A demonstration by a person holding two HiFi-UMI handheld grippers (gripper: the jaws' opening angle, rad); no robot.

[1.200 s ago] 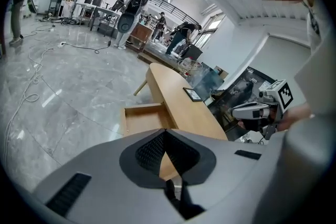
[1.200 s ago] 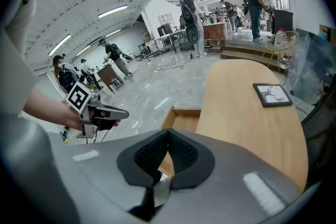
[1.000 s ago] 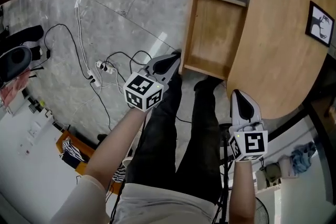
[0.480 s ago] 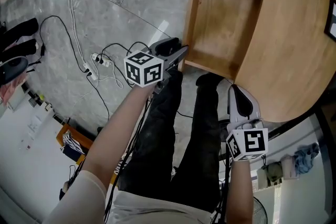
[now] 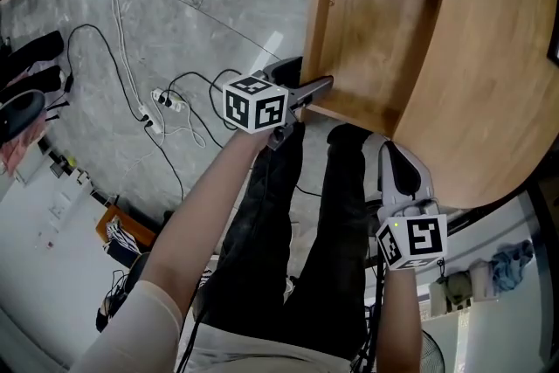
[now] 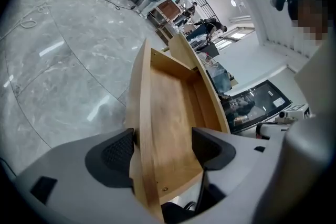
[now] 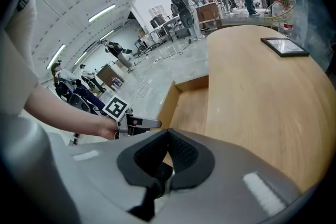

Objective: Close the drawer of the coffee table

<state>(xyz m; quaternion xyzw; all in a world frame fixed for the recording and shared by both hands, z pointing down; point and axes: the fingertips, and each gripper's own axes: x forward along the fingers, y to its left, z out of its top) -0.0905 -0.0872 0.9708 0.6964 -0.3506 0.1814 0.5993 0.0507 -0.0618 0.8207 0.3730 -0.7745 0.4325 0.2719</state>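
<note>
One light-wood drawer (image 5: 371,31) is straddled, ungripped, by the grey left gripper (image 5: 307,81), jaws just widened; the grey right gripper (image 5: 395,160) is seen closed, empty.

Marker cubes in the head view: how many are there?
2. Left cube sits at the drawer's front corner; right cube is lower, just off the table's edge. None seems hidden.
</note>
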